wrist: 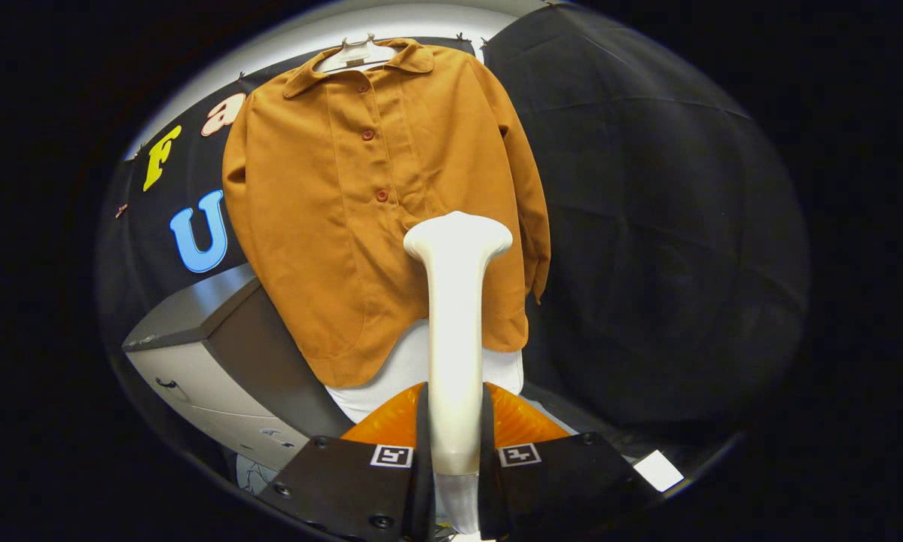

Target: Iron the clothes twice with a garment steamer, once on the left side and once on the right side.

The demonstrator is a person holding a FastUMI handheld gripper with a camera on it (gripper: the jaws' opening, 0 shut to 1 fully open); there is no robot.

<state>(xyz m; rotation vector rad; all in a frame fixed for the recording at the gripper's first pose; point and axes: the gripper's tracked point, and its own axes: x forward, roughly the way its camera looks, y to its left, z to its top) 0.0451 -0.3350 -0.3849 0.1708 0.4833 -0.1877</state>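
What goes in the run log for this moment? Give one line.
hand-held gripper: shut on steamer | steamer head: at shirt's lower front | shirt: on hanger

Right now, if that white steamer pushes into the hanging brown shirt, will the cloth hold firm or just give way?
Probably gives way: the shirt hangs loose from one hanger, so it would likely swing back. Its cloth drapes in soft folds, so it looks floppy and light. The steamer, clamped between the tool's fingers, seems rigid enough to push without bending.
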